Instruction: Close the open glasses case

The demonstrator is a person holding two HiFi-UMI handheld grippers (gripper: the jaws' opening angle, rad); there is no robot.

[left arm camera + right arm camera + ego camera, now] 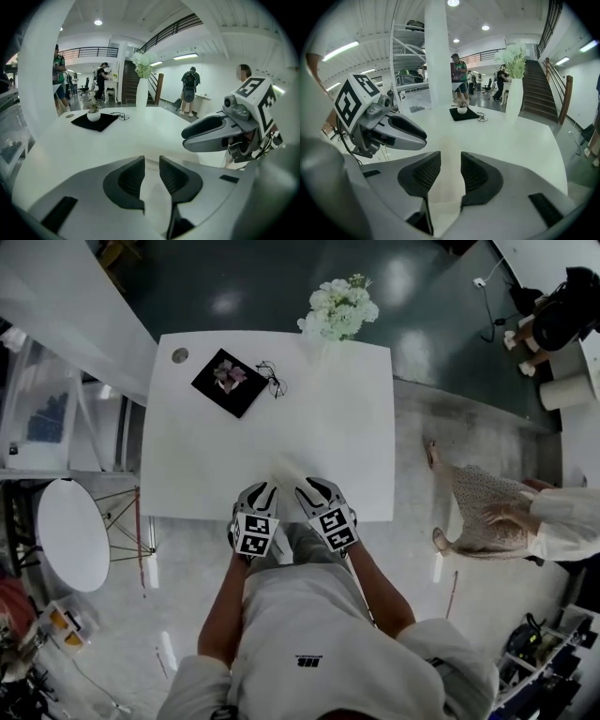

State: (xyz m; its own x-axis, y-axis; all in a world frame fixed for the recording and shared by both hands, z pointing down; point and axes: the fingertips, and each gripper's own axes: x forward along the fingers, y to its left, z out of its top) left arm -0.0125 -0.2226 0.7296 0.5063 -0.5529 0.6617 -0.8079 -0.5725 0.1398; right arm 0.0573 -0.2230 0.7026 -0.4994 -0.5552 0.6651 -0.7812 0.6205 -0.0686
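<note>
No glasses case shows in any view. A pair of dark-framed glasses (272, 381) (123, 115) (482, 117) lies on the white table (281, 442) at the far left, beside a black mat (214, 390) (104, 123) that carries a small white pot (230, 375) (93, 115). My left gripper (265, 489) (151, 161) and right gripper (309, 487) (451, 157) hover side by side over the table's near edge, far from the glasses. Each has its jaws drawn together to a narrow slit, with nothing between them. Each gripper view shows the other gripper alongside.
A tall white vase of pale flowers (340, 307) (142, 93) (513, 96) stands at the table's far edge. A cable hole (180, 355) sits in the far-left corner. A round white side table (70, 535) is on the left, and a seated person (497, 512) on the right.
</note>
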